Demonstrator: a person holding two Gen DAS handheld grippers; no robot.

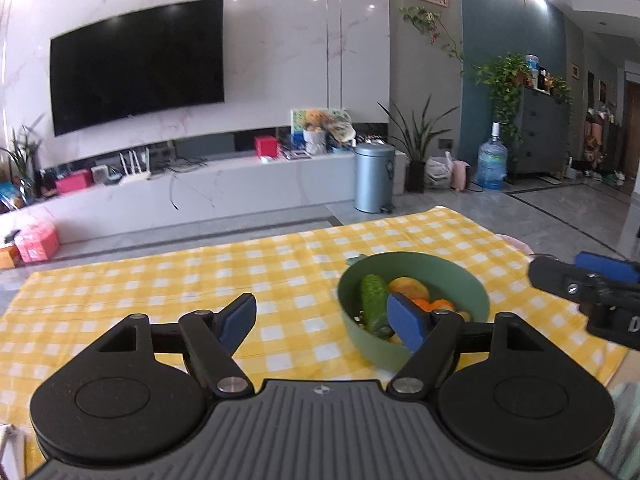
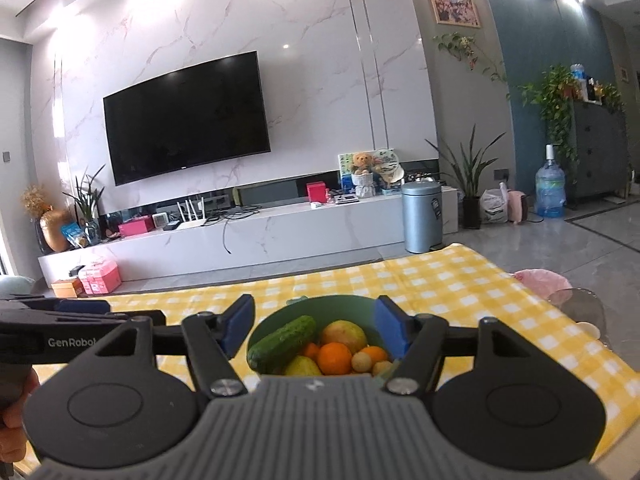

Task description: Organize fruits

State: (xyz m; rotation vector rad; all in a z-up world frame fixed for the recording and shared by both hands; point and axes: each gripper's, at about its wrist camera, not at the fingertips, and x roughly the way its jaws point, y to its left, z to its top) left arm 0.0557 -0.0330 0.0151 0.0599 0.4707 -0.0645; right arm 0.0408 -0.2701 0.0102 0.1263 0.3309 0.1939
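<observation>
A green bowl (image 1: 460, 276) (image 2: 280, 312) stands on the yellow checked cloth (image 1: 200, 276) (image 2: 460, 292). It holds a cucumber (image 1: 374, 300) (image 2: 282, 338), an orange (image 2: 335, 358), a reddish-yellow fruit (image 2: 344, 332), a yellow fruit (image 2: 302, 366) and small round fruits (image 2: 362, 360). My left gripper (image 1: 324, 320) is open and empty, left of the bowl, its right finger over the bowl's near rim. My right gripper (image 2: 314, 326) is open and empty, hovering above the bowl with its fingers either side. The right gripper shows in the left wrist view (image 1: 576, 276), the left one in the right wrist view (image 2: 80, 316).
The cloth covers a low table with its far edge towards a TV wall. A pink thing (image 2: 540, 282) and a glass object (image 2: 580, 312) sit off the cloth's right edge. A metal bin (image 1: 374, 178) stands on the floor beyond.
</observation>
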